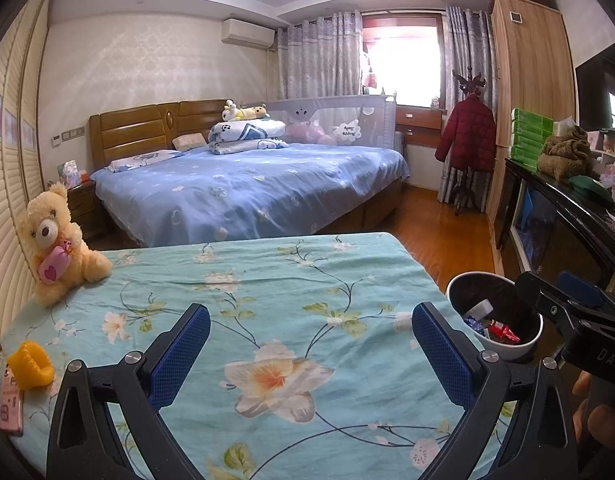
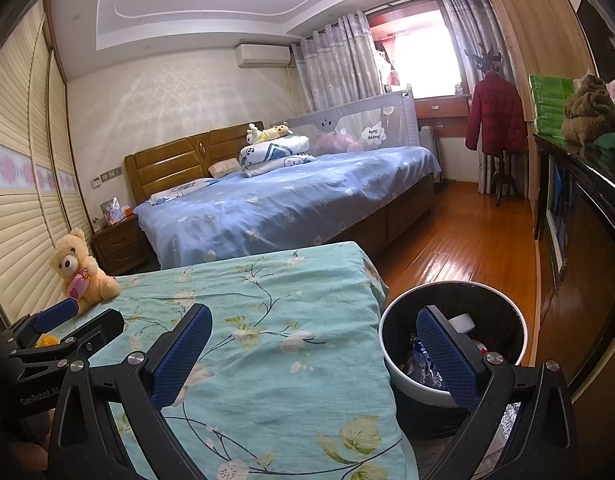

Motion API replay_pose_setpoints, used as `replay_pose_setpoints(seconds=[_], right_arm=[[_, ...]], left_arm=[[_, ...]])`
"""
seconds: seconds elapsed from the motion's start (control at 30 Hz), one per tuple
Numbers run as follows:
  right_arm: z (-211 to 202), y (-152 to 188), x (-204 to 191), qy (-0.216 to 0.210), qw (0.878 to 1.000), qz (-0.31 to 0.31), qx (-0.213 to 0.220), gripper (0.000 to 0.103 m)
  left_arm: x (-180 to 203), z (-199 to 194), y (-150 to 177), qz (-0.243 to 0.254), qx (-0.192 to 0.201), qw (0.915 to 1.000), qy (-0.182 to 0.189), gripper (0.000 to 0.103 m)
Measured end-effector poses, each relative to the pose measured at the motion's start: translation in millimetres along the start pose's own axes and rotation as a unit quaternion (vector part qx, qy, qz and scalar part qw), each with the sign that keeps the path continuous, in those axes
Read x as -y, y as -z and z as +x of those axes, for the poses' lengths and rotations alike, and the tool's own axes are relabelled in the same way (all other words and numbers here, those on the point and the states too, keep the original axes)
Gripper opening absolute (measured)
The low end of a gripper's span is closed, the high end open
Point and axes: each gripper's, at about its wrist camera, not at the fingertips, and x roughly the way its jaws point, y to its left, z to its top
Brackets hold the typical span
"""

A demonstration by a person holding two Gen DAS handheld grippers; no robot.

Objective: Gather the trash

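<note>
A round trash bin point(image 1: 536, 330) with a white rim stands on the floor at the right edge of the teal floral bed cover point(image 1: 267, 288). Inside it lie a red wrapper point(image 1: 503, 331), a white scrap and blue wrappers point(image 2: 421, 360). My left gripper point(image 1: 311, 344) hovers open over the cover with nothing between its blue pads. My right gripper point(image 2: 315, 348) is open too, straddling the bed's right edge, its right finger point(image 2: 447, 356) over the bin point(image 2: 391, 344). In the left wrist view the right gripper's body point(image 1: 575, 312) shows beside the bin.
A yellow teddy bear point(image 1: 55, 240) sits at the cover's far left. A yellow knitted item point(image 1: 29, 364) and a pink phone point(image 1: 9, 404) lie at the near left. A blue bed point(image 1: 247, 192) lies beyond. A dark cabinet point(image 1: 567, 224) lines the right; wooden floor point(image 2: 459, 236) between.
</note>
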Motion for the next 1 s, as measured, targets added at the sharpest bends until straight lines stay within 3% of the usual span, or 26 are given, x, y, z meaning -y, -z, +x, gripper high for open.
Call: replay_pose_setpoints(seconds=[1.0], right_arm=[[5.7,4.2,-5.3,-0.004,1.000,0.002,-0.008,0.103]], left_arm=[[-3.5,8.7,3.0,-0.003,-0.009,0.9999,0.006,0.102]])
